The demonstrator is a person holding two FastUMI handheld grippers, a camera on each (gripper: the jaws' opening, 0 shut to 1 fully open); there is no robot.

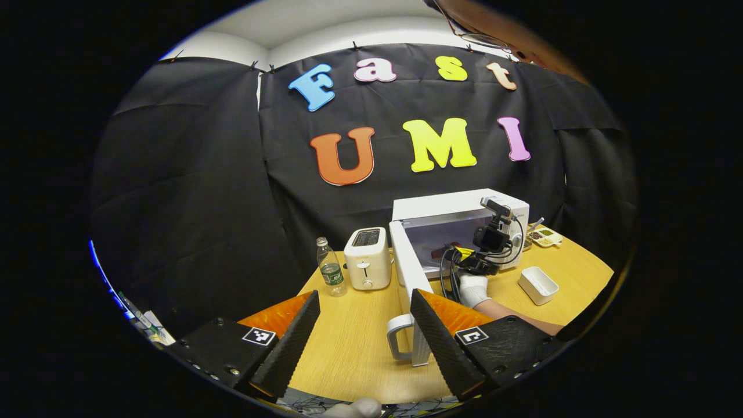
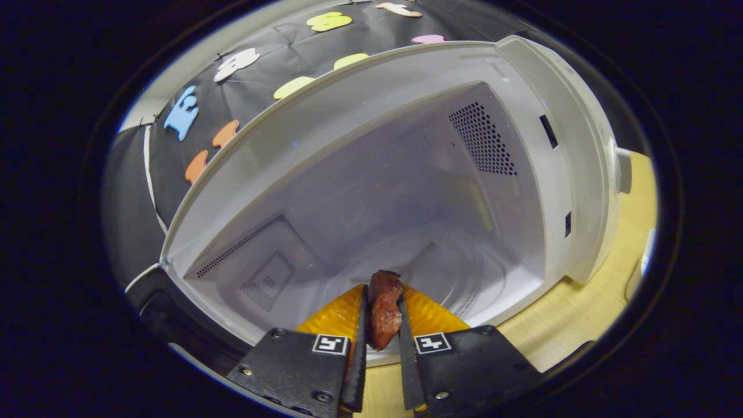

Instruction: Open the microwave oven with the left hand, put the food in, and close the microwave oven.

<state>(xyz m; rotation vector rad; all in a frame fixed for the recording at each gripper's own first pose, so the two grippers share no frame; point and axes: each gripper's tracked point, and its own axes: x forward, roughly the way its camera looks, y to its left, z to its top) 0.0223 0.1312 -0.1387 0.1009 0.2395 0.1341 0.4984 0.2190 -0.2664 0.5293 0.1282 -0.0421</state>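
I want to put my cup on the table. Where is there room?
The widest bare patch of the wooden table lies in front of the white toaster and clear plastic bottle. It is crowded by the open white microwave, where its door swings out and the right gripper reaches in.

A wooden table [image 1: 360, 342] at lower centre carries a microwave oven [image 1: 458, 232], toaster [image 1: 367, 258], bottle [image 1: 330, 267] and white box [image 1: 538, 284].
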